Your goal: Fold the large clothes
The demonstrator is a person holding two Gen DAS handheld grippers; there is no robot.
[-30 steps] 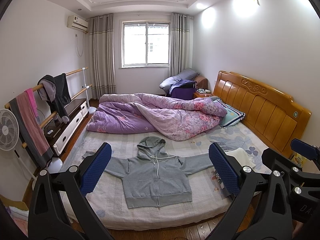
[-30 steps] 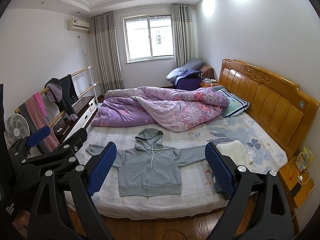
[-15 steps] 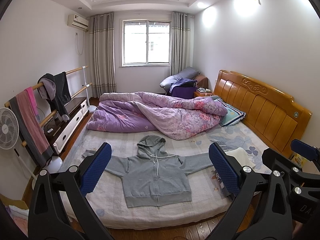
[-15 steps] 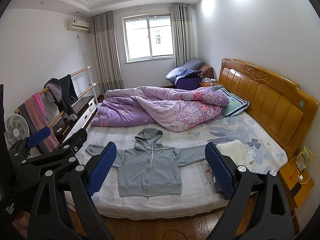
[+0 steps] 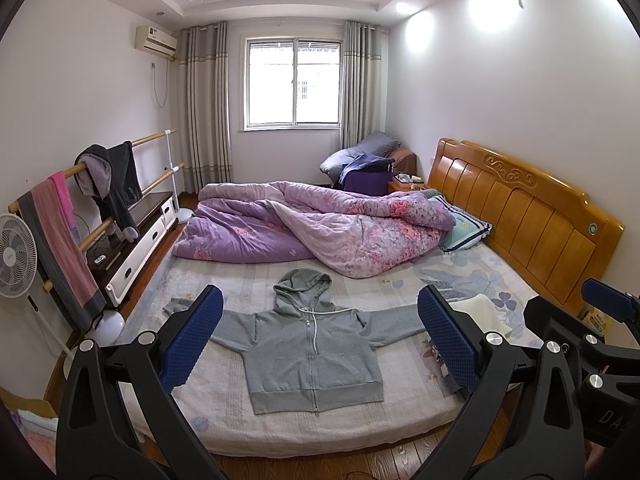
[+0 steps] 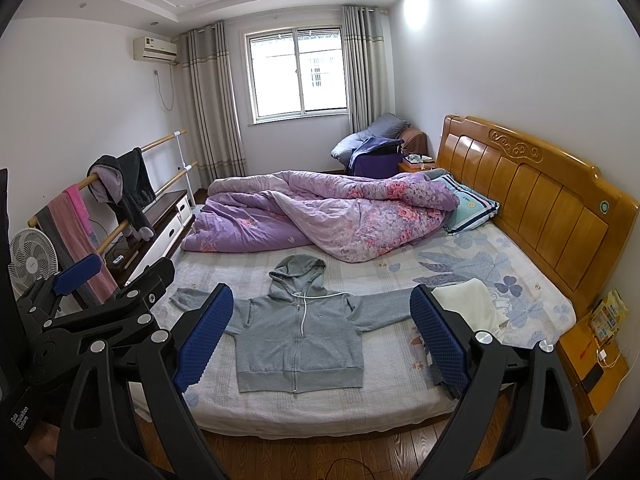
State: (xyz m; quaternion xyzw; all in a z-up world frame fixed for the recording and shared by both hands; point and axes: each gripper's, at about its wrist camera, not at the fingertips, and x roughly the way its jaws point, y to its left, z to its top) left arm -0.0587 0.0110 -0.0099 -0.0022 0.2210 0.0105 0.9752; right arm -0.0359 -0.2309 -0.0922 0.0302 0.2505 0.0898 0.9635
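A grey zip-up hoodie [image 5: 312, 352] [image 6: 298, 340] lies flat, front up, on the near part of the bed [image 5: 280, 426], sleeves spread to both sides and hood toward the quilt. My left gripper [image 5: 318, 340] is open and held above the floor short of the bed edge, with nothing between its blue pads. My right gripper [image 6: 320, 338] is also open and empty, at about the same distance. The left gripper's body [image 6: 92, 304] shows at the left of the right wrist view. The right gripper's body [image 5: 600, 340] shows at the right of the left wrist view.
A rumpled purple floral quilt [image 5: 320, 232] fills the far half of the bed. A folded white cloth [image 6: 472, 306] lies right of the hoodie. The wooden headboard [image 6: 540, 200] is on the right, a nightstand [image 6: 592, 364] beside it. A clothes rail [image 5: 100, 184], fan [image 5: 16, 256] and cabinet stand left.
Both views have shifted very slightly; the hoodie and the bedding have not moved, and both grippers stay open.
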